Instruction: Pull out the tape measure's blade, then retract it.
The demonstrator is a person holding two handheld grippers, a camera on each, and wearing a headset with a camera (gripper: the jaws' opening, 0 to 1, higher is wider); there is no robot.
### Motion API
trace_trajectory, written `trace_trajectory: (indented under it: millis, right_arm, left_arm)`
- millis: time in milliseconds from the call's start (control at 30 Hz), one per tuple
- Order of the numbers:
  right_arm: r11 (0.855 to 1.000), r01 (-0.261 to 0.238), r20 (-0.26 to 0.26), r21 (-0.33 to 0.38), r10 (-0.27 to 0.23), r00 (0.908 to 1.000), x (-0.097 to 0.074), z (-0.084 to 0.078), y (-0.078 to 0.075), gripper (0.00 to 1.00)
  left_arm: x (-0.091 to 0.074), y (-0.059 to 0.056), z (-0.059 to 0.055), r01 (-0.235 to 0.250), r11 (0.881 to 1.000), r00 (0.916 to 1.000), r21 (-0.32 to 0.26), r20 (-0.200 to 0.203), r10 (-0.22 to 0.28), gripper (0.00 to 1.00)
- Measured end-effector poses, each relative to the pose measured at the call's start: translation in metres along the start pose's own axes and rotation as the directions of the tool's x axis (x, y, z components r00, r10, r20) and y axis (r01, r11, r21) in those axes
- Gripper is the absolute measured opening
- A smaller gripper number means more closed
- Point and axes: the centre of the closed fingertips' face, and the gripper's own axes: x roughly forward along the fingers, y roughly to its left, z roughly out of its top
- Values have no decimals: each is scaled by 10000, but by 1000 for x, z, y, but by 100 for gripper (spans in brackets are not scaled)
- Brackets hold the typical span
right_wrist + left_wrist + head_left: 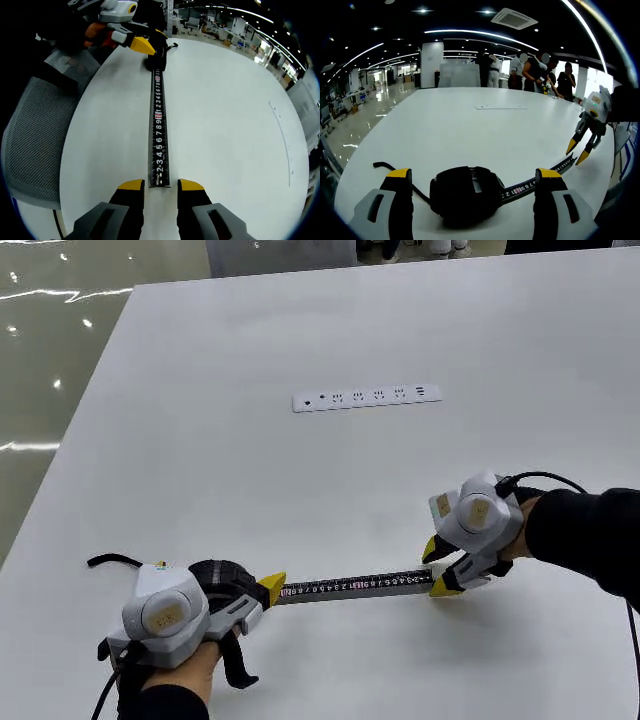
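Observation:
A black tape measure [222,578] lies on the white table [300,480] at the near left. Its blade [355,586] is drawn out flat toward the right. My left gripper [250,597] is open, and the case [467,192] sits between its wide jaws with a gap on each side. In the left gripper view the blade [545,175] runs off to the right. My right gripper [438,568] is at the blade's far end. In the right gripper view its fingertips [161,184] straddle the blade's end [159,181] with narrow gaps either side.
A white power strip [366,397] lies flat near the table's middle. The tape's black strap [112,560] trails left of the case. The table's left edge borders glossy floor [40,360]. A mesh chair [40,130] stands by the near edge. People [535,70] stand beyond the far end.

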Motion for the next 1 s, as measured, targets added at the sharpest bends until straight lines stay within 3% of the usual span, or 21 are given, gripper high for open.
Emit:
trace_trajectory:
  millis: [100, 367, 533, 767, 900, 1000]
  right_arm:
    - [10000, 31, -103, -7, -31, 9999, 2, -1, 1, 23]
    - [9999, 143, -142, -79, -144, 9998, 3, -5, 0, 12]
    - [9997, 225, -135, -43, -225, 9997, 3, -4, 0, 12]
    - [9984, 354, -522, 432, -331, 9981, 5, -3, 1, 11]
    - [9984, 514, -795, 229, -494, 9956, 6, -2, 2, 11]
    - [9963, 603, -825, 612, -551, 9951, 5, -4, 1, 10]
  left_arm:
    - [0, 1, -2, -8, 10000, 10000, -60, -54, 8, 99]
    - [2, 2, 1, -30, 10000, 10000, -63, -10, 30, 99]
    - [3, 3, -2, -59, 10000, 10000, -76, -58, 59, 99]
    - [4, 5, -5, -132, 9998, 9998, -120, -158, 130, 98]
    - [4, 5, -8, -149, 9998, 9997, -94, -219, 147, 96]
    - [6, 4, -10, -138, 9999, 9996, -38, -232, 137, 94]
